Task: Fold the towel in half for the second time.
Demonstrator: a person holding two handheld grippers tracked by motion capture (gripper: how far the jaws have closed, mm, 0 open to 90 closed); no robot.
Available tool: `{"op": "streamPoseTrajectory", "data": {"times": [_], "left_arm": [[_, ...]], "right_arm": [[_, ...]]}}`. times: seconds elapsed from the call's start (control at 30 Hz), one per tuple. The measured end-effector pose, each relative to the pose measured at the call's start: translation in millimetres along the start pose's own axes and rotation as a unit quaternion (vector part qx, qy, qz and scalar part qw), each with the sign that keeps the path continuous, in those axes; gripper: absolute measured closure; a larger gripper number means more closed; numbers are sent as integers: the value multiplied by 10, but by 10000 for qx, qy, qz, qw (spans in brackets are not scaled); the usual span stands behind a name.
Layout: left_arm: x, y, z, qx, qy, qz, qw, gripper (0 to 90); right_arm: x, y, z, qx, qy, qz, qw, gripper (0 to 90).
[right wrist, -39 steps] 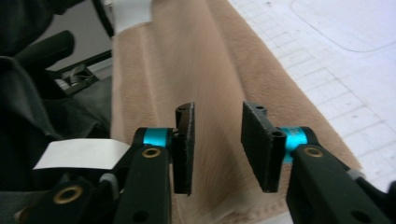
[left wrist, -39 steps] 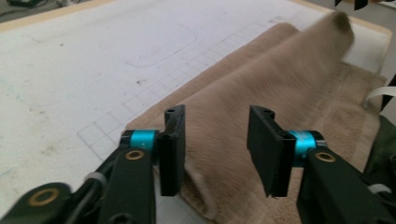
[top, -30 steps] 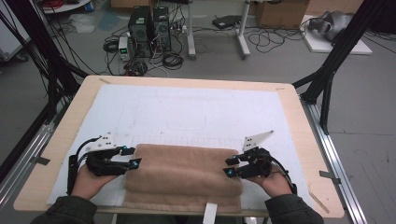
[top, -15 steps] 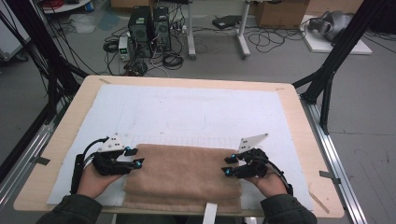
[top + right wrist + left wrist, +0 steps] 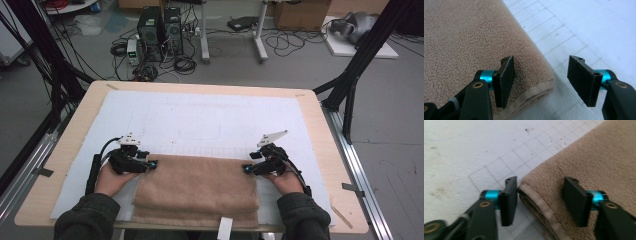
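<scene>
A tan towel [image 5: 197, 187] lies folded on the white gridded mat [image 5: 200, 120] near the table's front edge. My left gripper [image 5: 152, 164] sits at its far left corner, my right gripper [image 5: 246, 169] at its far right corner. In the left gripper view the jaws [image 5: 539, 195] straddle the hemmed corner of the towel [image 5: 586, 162] with a gap to the right pad. They have just opened a little. In the right gripper view the gripper [image 5: 541, 75] stands open. One jaw is over the towel [image 5: 469, 37], the other over the mat. Its jaws have just been opening.
The wooden table [image 5: 320, 130] frames the mat, with bare mat beyond the towel. A white tag [image 5: 225, 229] hangs at the towel's near edge. Black frame legs [image 5: 350, 85] stand at both sides. Computer towers [image 5: 160, 25] and cables lie on the floor behind.
Both grippers have shifted slightly toward the towel's far corners and sunk lower. The right jaws stand wider apart. The towel's raised far fold has settled flatter.
</scene>
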State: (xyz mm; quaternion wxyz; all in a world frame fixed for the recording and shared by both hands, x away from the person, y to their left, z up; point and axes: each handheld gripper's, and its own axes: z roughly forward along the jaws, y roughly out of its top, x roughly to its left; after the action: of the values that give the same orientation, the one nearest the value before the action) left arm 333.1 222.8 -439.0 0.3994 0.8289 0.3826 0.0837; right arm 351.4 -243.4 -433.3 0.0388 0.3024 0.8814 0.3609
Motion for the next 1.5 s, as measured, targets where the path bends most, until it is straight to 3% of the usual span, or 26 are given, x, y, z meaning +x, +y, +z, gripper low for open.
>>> {"op": "streamPoseTrajectory", "data": {"times": [0.07,0.13,0.17,0.23,0.43,0.6,0.67,0.73,0.77,0.8,0.83,0.87,0.93,0.97,1.03,1.1,1.2,1.3,1.37,1.5], "left_arm": [[3,-9,-18,-33,-102,50,9999,621],[-32,0,-43,-57,-45,185,9998,725],[-44,3,-48,-65,-21,223,9997,782],[-82,19,-78,-184,124,348,9991,804],[0,223,-153,-664,527,228,9961,811],[207,529,-165,-987,705,-58,9926,813],[266,679,-140,-1031,830,1,9912,814],[357,836,-74,-1100,849,-76,9903,814],[407,888,-30,-989,950,-117,9905,808],[435,911,5,-915,1131,-182,9892,765],[472,909,30,-891,1346,-350,9863,676],[509,881,24,-903,1249,-433,9871,624],[522,821,10,-832,1150,-424,9890,608],[512,789,-5,-782,1069,-365,9905,592],[471,696,-60,-887,986,-271,9908,587],[417,588,-116,-884,852,-227,9922,578],[328,447,-177,-884,729,-160,9933,564],[203,279,-226,-915,529,-80,9944,564],[127,190,-229,-864,516,4,9949,564],[43,60,-215,-859,328,81,9957,576]], "right_arm": [[-27,-13,16,21,282,126,9995,564],[-13,-17,19,20,542,130,9984,703],[7,-4,-2,15,572,46,9984,765],[24,16,-22,27,540,-46,9985,786],[-20,258,-140,-281,51,-217,9994,793],[-209,605,-184,-422,-209,-255,9986,792],[-306,740,-202,-448,-326,-286,9981,792],[-436,879,-227,-496,-475,-298,9972,789],[-502,929,-224,-531,-577,-320,9964,757],[-573,967,-208,-532,-663,-320,9959,660],[-616,990,-193,-502,-764,-234,9955,578],[-674,998,-185,-488,-826,-119,9953,554],[-680,970,-194,-534,-743,8,9958,538],[-647,938,-194,-551,-707,-37,9960,540],[-570,900,-184,-311,-632,-72,9975,533],[-451,810,-211,-487,-595,-69,9970,549],[-289,675,-226,-536,-448,-83,9975,555],[-123,524,-208,-492,-323,-212,9980,573],[-43,427,-186,-380,-350,-261,9983,574],[26,223,-143,-369,-254,-253,9987,574]]}}
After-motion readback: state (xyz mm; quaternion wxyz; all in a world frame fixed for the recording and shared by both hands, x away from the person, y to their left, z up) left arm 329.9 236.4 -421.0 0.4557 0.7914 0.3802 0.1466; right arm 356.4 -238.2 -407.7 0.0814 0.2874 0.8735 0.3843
